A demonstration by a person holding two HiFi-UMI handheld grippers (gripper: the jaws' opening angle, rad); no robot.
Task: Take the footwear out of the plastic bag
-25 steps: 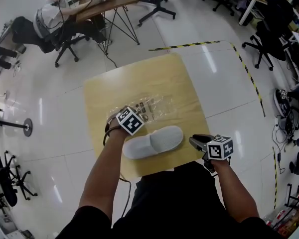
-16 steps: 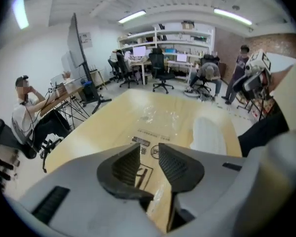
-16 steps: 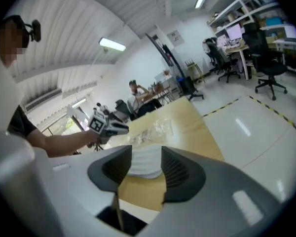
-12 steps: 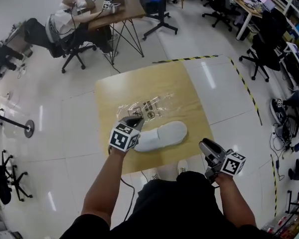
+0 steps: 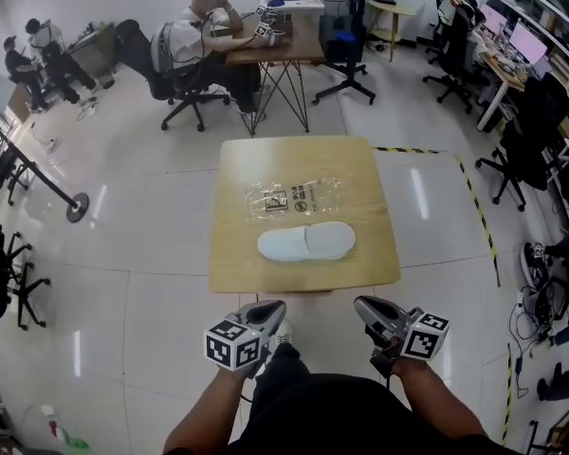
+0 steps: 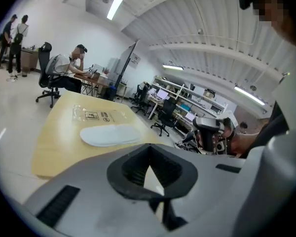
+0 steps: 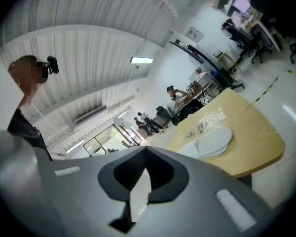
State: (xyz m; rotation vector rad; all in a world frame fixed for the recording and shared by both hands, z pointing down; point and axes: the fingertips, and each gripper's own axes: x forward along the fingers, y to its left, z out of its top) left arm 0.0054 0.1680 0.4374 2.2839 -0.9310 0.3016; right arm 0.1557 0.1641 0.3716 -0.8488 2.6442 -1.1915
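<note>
The left gripper has its jaws pressed together, having just been closing, with nothing between them. The jaws of the right gripper have likewise just been closing and now meet on nothing. Both grippers are held side by side off the near edge of the wooden tabletop, over the white floor and apart from everything on the tabletop.

The white slippers lie out of the bag near the middle of the tabletop, lengthwise across it; from the right gripper view they look stacked one on the other. The clear plastic bag lies flat just beyond them on the far side, its printed labels up. Farther off, a person sits at a desk.
</note>
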